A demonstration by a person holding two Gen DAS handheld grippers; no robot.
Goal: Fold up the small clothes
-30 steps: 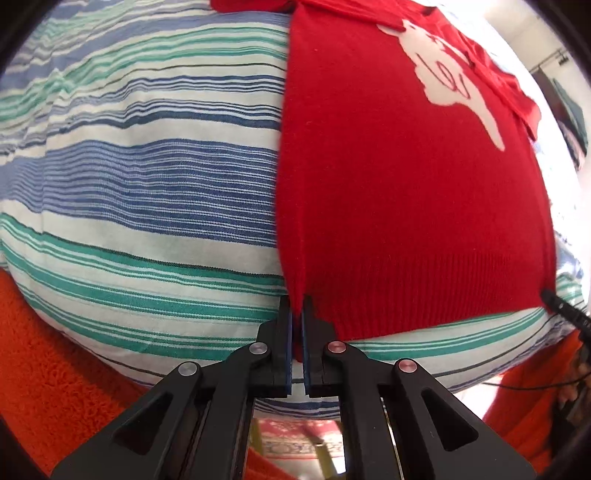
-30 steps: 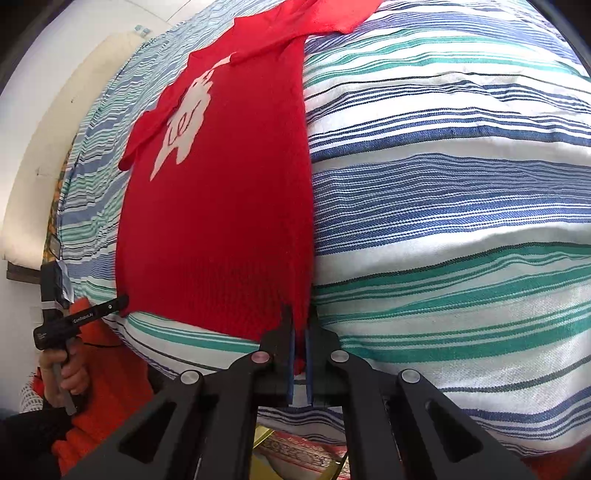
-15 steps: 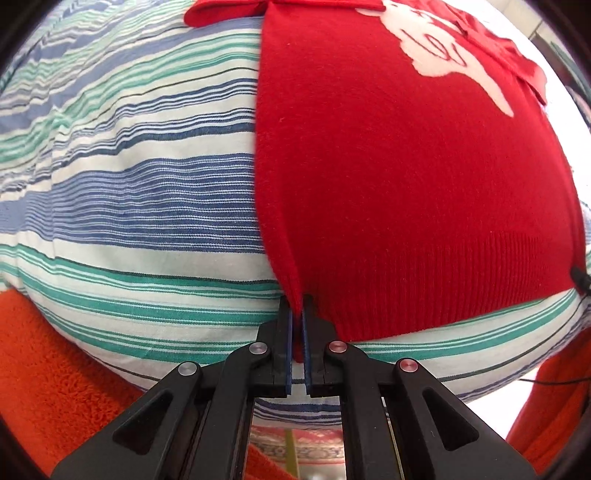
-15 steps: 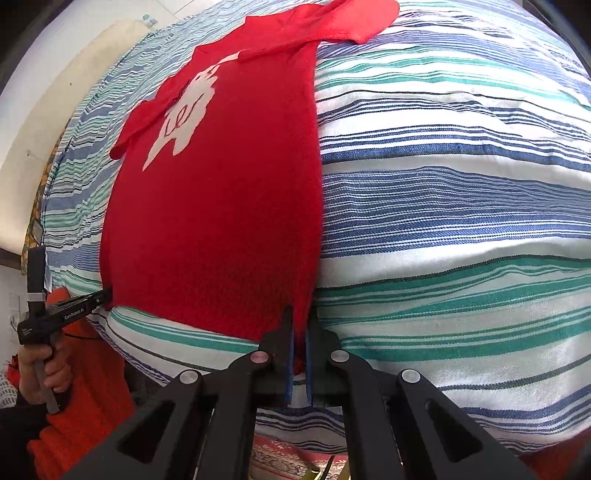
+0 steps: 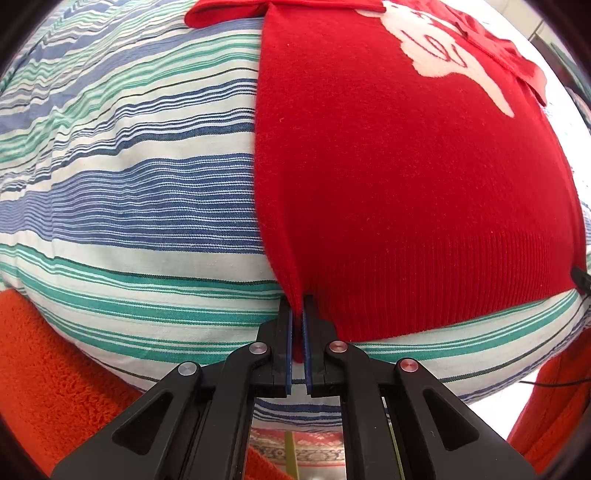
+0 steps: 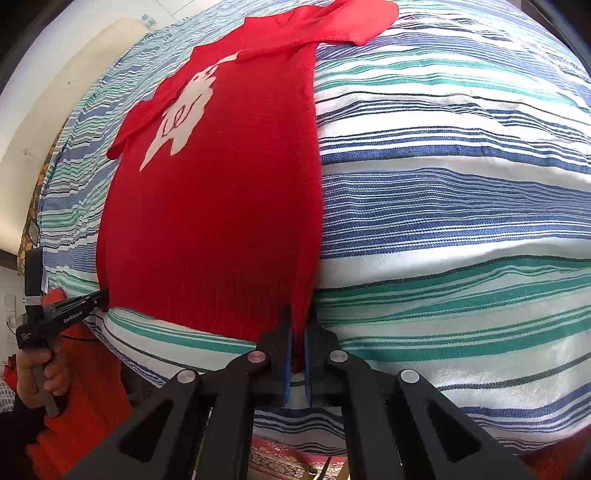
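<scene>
**Red sweater pinched at both hem corners on a striped bed**

A small red knitted sweater (image 5: 406, 192) lies flat, front side up, on a bed cover (image 5: 129, 192) striped in blue, green and white. A white shape with red looping lines (image 5: 439, 48) sits on the chest. The ribbed hem is the sweater's nearest edge in both views, close to the edge of the cover. 1 sleeve (image 6: 332, 22) spreads sideways at the far end of the sweater, and the other sleeve (image 6: 144, 118) lies folded in along the opposite side edge.

2 grippers hold the sweater, 1 at each hem corner. The left gripper (image 5: 297, 314) is clenched on the corner where the hem meets the side edge, with red fabric pressed between its blue pads. The right gripper (image 6: 297, 317) is clenched on the opposite hem corner in the same way. In the right wrist view, the left gripper also appears beside the sweater's hem, held in a hand (image 6: 37, 373).

Beyond the sweater and below the cover's edge, fuzzy orange fabric (image 5: 55, 369) fills the lower corners. A patterned rug (image 5: 295, 443) shows between the gripper arms.
</scene>
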